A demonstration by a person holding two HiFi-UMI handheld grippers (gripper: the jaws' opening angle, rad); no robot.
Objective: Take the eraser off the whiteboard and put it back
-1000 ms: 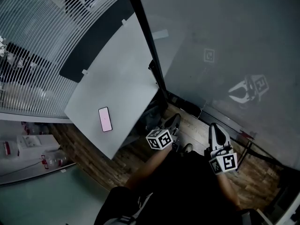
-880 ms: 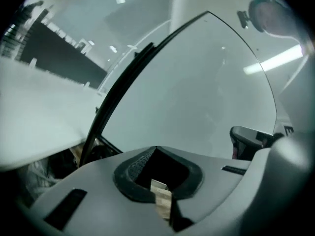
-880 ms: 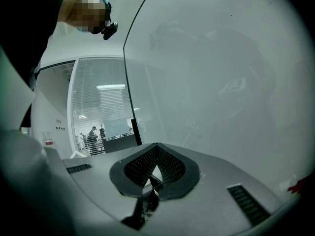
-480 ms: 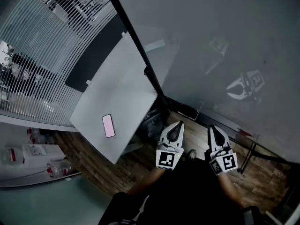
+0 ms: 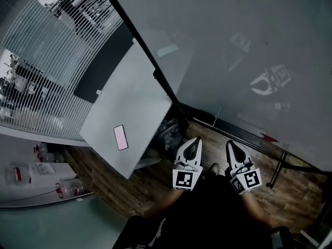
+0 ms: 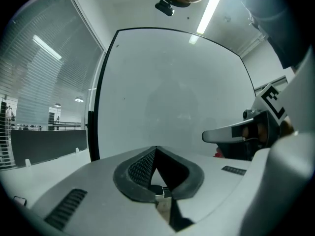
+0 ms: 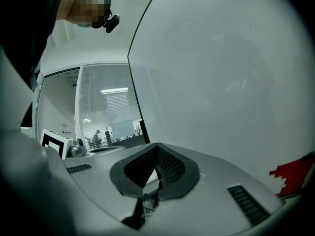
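Whiteboard point(image 5: 233, 45) with pale oblong point(image 5: 167, 50), likely the eraser.
Left tool point(image 5: 196, 139), right tool point(image 5: 229, 142): pressed together, empty; scene fits before removal or after return.

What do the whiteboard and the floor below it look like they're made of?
Whiteboard: a smooth, glossy grey-white panel with a dark edge, perhaps coated steel or glass; it throws back faint reflections. Floor: brown planks with visible seams and grain, either wood or wood-look laminate, with a fairly matte finish.

Pale, rectangular eraser point(image 5: 167, 50) — on the upright whiteboard point(image 5: 233, 19) — near its left edge.
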